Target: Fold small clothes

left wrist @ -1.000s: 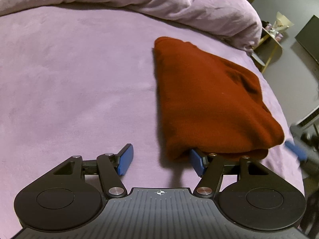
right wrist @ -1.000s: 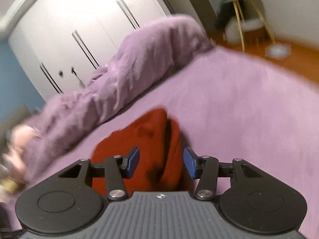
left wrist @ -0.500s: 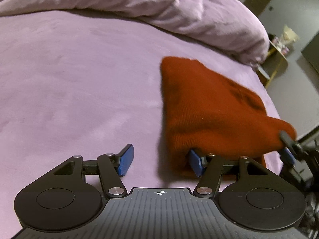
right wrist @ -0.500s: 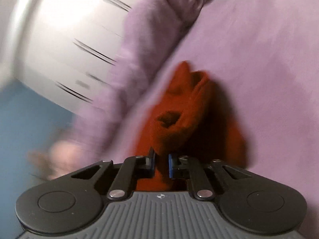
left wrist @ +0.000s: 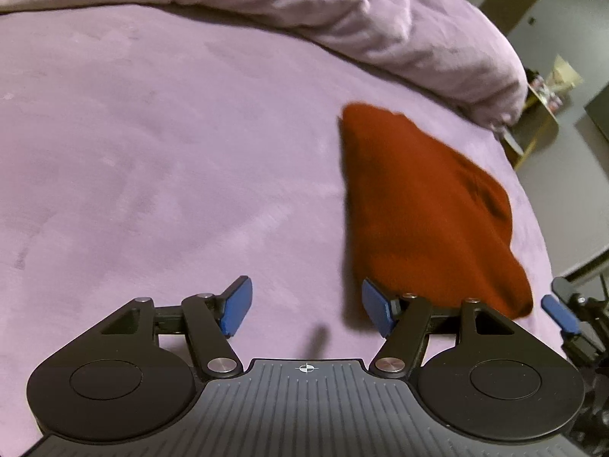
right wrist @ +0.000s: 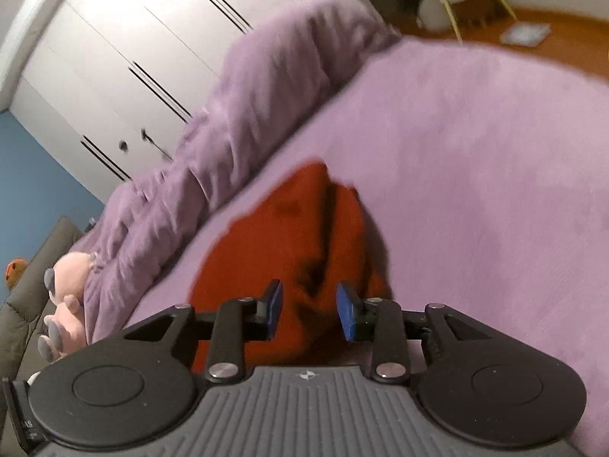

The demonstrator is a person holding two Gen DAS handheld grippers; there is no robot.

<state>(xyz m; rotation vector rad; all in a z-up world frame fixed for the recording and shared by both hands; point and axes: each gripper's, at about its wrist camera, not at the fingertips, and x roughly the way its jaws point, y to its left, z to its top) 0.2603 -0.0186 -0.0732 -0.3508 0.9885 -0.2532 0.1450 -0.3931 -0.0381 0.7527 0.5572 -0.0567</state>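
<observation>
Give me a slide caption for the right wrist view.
Right claw opening over folded rust-red knit garment on lilac plush bedspread.

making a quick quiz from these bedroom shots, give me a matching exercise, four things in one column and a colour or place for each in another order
Things:
1. folded knit garment
2. plush bed cover
3. stuffed toy
4. tall wardrobe doors

Descriptions:
A. white, with dark slim handles
B. rust red, lying on the bed
C. pink, beside the bunched duvet
D. lilac, spread flat under the garment

Pairs: 1-B, 2-D, 3-C, 4-A
</observation>
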